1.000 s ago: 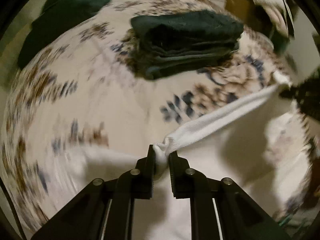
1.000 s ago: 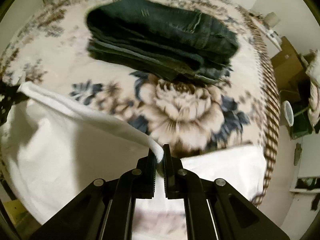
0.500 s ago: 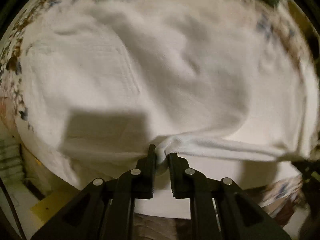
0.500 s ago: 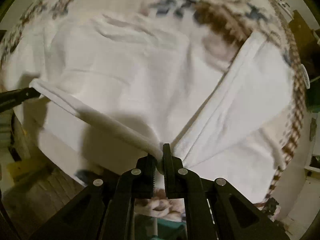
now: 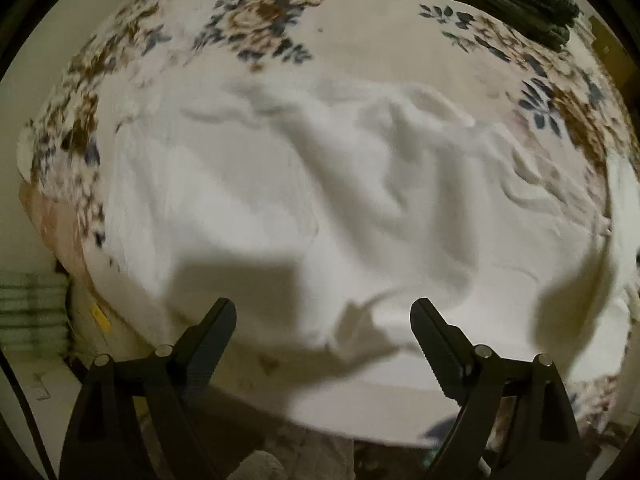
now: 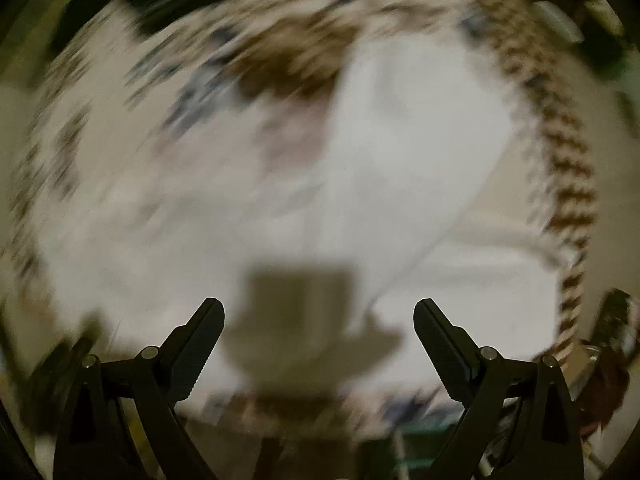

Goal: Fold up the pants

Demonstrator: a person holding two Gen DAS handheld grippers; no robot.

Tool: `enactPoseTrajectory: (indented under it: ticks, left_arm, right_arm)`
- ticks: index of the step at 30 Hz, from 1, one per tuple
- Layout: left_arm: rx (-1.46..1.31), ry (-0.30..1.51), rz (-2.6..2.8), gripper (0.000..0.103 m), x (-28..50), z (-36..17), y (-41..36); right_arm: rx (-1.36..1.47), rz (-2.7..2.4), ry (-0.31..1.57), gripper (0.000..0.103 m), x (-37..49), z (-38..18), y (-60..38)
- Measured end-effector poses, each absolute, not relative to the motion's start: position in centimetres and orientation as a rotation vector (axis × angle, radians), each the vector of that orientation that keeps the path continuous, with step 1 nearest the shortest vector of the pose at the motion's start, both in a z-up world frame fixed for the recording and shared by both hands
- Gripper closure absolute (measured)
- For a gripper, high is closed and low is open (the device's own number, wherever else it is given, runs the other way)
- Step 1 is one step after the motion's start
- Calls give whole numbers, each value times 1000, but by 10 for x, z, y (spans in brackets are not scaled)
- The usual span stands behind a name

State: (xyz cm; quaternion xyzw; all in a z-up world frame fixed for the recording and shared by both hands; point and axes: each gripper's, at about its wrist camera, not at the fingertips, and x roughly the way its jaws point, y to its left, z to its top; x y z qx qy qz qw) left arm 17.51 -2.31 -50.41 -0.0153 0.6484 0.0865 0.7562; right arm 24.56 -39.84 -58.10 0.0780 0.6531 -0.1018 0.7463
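Opening, both grippers' fingers [image 5: 218, 320] spread over white pants [image 5: 280, 184], pinching nothing.

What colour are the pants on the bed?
White pants; the left wrist view shows them best.

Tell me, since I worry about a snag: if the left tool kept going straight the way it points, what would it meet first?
Most likely the white pants spread on the floral blanket. The left tool is opening, nothing between its fingers; depth is unclear.
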Motion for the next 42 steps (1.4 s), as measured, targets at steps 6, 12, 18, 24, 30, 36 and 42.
enactPoseTrajectory:
  ticks: [6, 12, 18, 24, 30, 36, 42]
  left_arm:
    - [31, 1387, 183, 14, 204, -514, -47]
    - [39, 1345, 156, 14, 199, -505, -49]
    - [33, 1372, 163, 14, 183, -511, -69]
    - [67, 1390, 148, 14, 173, -520, -74]
    - [80, 1394, 157, 14, 170, -521, -66]
    - [30, 1385, 188, 14, 163, -510, -42]
    - [-94, 1404, 255, 14, 151, -500, 8]
  right_arm:
    - [140, -362, 1476, 36, 314, -634, -424]
    - [362, -524, 1216, 95, 217, -545, -475]
    - [767, -676, 1250, 89, 97, -569, -570]
    - [1255, -609, 1202, 64, 39, -644, -604]
    - [1293, -658, 1067, 74, 35, -652, -606]
    - [1090, -647, 1063, 97, 32, -592, -594]
    - [1100, -613, 1308, 60, 26, -611, -578]
